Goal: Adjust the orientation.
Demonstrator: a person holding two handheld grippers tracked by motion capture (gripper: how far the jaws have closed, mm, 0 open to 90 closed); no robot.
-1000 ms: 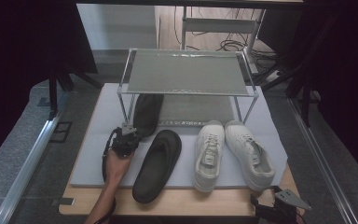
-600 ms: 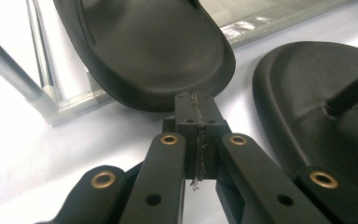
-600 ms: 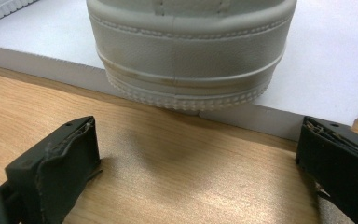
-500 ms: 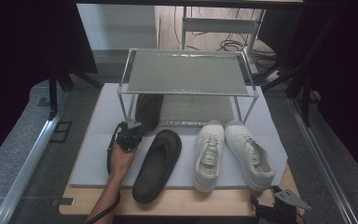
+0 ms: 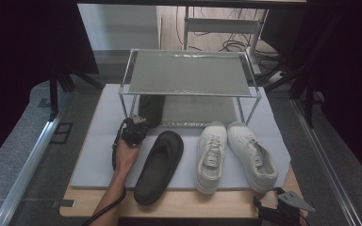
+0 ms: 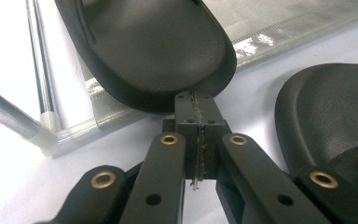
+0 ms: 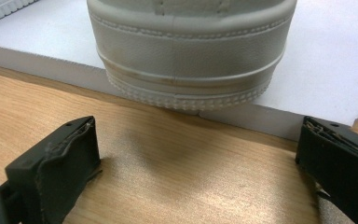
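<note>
A small two-tier metal shoe rack (image 5: 188,75) stands at the far side of a white foam mat (image 5: 99,150) on a wooden table (image 5: 207,207). One black slipper (image 5: 151,107) already lies on the rack's lower shelf at its left end, heel toward the near side. Its mate, the second black slipper (image 5: 160,165), lies on the mat just in front of the rack, beside a pair of white sneakers (image 5: 235,153) to its right.

The left gripper (image 5: 133,129), held in a hand (image 5: 126,153), sits at the rack's near left corner. In the left gripper view its jaws are pressed fully together with nothing between them, their tips (image 6: 196,109) touching the shelved slipper's heel edge (image 6: 158,56); closed jaws make a blunt pusher, probably to nudge it deeper onto the shelf.

The right gripper (image 5: 283,207) rests at the table's near right edge, jaws spread wide and empty, facing the heel of the right sneaker (image 7: 186,51), seemingly parked.
</note>
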